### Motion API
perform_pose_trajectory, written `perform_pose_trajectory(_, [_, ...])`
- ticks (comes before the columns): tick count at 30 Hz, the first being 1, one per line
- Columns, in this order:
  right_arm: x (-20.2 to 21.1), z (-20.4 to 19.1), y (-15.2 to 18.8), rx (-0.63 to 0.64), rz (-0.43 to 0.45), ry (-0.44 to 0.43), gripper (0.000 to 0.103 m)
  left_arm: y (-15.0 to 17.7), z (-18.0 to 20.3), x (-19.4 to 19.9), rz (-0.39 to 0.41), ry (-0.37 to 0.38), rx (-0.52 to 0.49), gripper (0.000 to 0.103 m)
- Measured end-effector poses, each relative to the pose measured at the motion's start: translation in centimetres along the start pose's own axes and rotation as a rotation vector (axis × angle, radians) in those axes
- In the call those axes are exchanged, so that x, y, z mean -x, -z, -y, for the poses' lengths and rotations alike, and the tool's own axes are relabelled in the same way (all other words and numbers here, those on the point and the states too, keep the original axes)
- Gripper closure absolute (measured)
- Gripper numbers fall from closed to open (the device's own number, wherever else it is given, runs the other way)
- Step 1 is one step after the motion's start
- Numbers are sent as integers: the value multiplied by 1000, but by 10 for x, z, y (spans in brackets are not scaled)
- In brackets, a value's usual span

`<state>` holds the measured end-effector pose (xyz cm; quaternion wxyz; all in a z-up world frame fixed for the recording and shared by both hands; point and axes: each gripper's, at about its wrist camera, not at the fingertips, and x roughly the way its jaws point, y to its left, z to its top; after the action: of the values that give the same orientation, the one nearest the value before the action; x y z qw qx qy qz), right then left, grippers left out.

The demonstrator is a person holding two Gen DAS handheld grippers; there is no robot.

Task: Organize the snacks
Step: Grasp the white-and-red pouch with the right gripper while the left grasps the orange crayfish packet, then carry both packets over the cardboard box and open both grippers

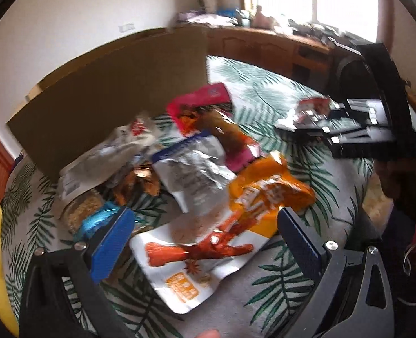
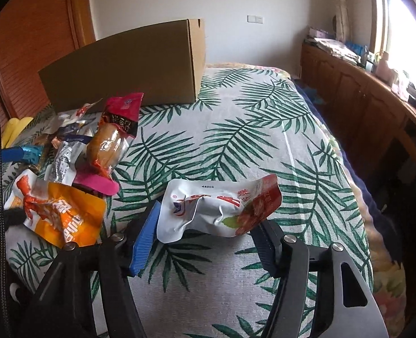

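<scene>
Right wrist view: the right gripper [image 2: 205,231] is seen with a white and red snack pouch [image 2: 219,208] lying between its spread fingers. The blue pad [image 2: 146,239] on one side meets the pouch's edge; the dark pad on the other side is tucked under the pouch's red corner, so it cannot be told whether the pouch is actually pinched or merely rests there. The pouch is crumpled and held or lying just above the palm-leaf bedspread [image 2: 250,146].

To the left, a heap of snacks is piled on the bedspread: an orange and white packet [image 2: 64,217], a silver packet [image 2: 62,163], a magenta packet with a brown snack [image 2: 112,140], and more wrappers behind. A cardboard box [image 2: 129,64] stands beyond the heap, near the wall. A wooden cabinet [image 2: 360,93] runs along the window side.

Left wrist view, somewhat blurred: the left gripper [image 1: 205,239] is held open, its fingers wide apart over the orange and white packet [image 1: 224,225], nothing being grasped. The silver packet [image 1: 193,174] and the magenta packet [image 1: 208,112] lie beyond it, touching one another, with what appears to be a blue foil wrapper [image 1: 98,219] beside the blue pad. The right gripper [image 1: 348,129] with the white and red snack pouch [image 1: 300,112] is seen well apart from the heap, and the cardboard box [image 1: 117,90] stands behind.
</scene>
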<state>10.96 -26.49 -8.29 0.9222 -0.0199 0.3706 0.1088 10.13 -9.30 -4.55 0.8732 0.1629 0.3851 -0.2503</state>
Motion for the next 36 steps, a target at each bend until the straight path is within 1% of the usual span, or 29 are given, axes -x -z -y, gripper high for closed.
perform_pose_trajectory(3, [2,0,1,1,2,2,39,1,8,-9,-33,13,-46,1])
perform_pose_trajectory(5, [3,1,1,3,2,3,39,0,11,-12,-44,7,-65,1])
perform_pose_trajectory(9, [6,0,1,6,7,-4,39,0,17,-23,-89,7,-100,1])
perform_pose_trajectory(13, [8,2,-1,7,15,-11,39,-3,15,-29,-98,17,-74,2])
perform_pose_trajectory(18, [5,2,-4,5,17,-17,39,-3,8,-26,-86,77,-30,23])
perform_pose_trajectory(19, [5,2,-4,5,16,-22,39,-3,7,-25,-79,88,-27,33])
perform_pose_trajectory(20, [4,2,-4,4,15,-27,39,-3,7,-22,-71,91,-24,36])
perform_pose_trajectory(25, [-2,1,-4,2,1,-46,39,2,7,-16,-51,109,-11,44])
perform_pose_trajectory(27, [-2,-1,-4,11,4,-45,45,6,7,-9,-36,113,2,47])
perform_pose_trajectory(28, [-2,-2,-4,15,4,-42,54,9,4,-3,-30,110,7,49])
perform_pose_trajectory(30, [-2,-3,-4,20,3,-44,57,11,1,2,-16,124,22,52])
perform_pose_trajectory(32, [-1,-6,-3,33,5,-56,67,12,0,4,-1,124,30,57])
perform_pose_trajectory(33, [0,-8,-3,34,10,-59,69,13,0,7,8,125,34,58])
perform_pose_trajectory(35, [3,-11,-4,45,15,-60,74,15,-1,16,32,125,40,65])
perform_pose_trajectory(36, [3,-12,-5,47,19,-64,76,15,-2,20,42,122,43,66])
